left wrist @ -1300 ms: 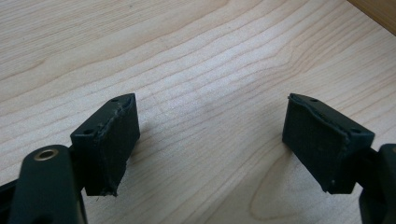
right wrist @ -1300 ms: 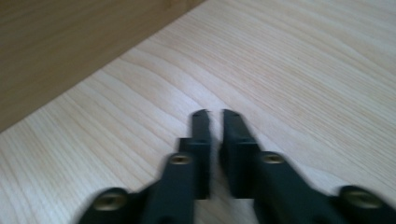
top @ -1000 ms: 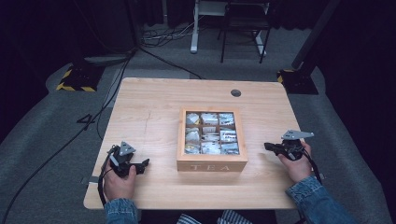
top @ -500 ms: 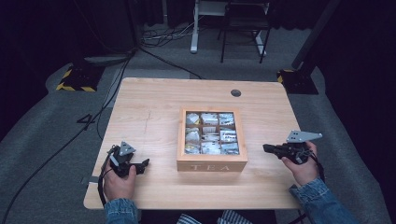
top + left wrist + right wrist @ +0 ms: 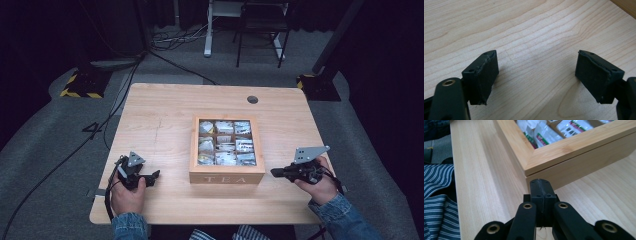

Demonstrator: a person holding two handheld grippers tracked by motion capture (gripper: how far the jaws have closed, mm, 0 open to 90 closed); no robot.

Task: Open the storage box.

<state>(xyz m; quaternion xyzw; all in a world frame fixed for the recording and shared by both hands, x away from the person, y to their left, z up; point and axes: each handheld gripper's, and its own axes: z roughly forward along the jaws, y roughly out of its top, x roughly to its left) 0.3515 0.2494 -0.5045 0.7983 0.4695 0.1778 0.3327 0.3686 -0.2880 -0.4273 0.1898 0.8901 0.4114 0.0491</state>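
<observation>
At the centre of the bench (image 5: 160,115), a little toward its near edge, sits the wooden tea box (image 5: 226,173), lid down, its windowed top showing a grid of compartments full of sachets (image 5: 226,146). The front wall lettered TEA faces six o'clock, toward the person.

The right gripper (image 5: 276,172) lies at about four o'clock from the box, just beside its near right corner, with its long axis level and aimed toward nine o'clock, straight at that corner. Its jaws are pressed together with nothing between them. In the right gripper view the closed tips (image 5: 540,185) sit just short of the corner, right below the thin seam (image 5: 584,162) between lid and base; whether they touch the wood I cannot tell.

The left gripper (image 5: 153,176) rests at about eight o'clock from the box, clearly farther off, pointing toward three o'clock. Its jaws stand wide apart over bare wood, with a sliver of the box's edge at the top right of the left gripper view.

So the right hand is the nearer, and the coming move seems to turn on that seam: the closed tips line up with the lid's corner from the right side, likely to nudge or lift the lid, while the opened left gripper could steady the box.
</observation>
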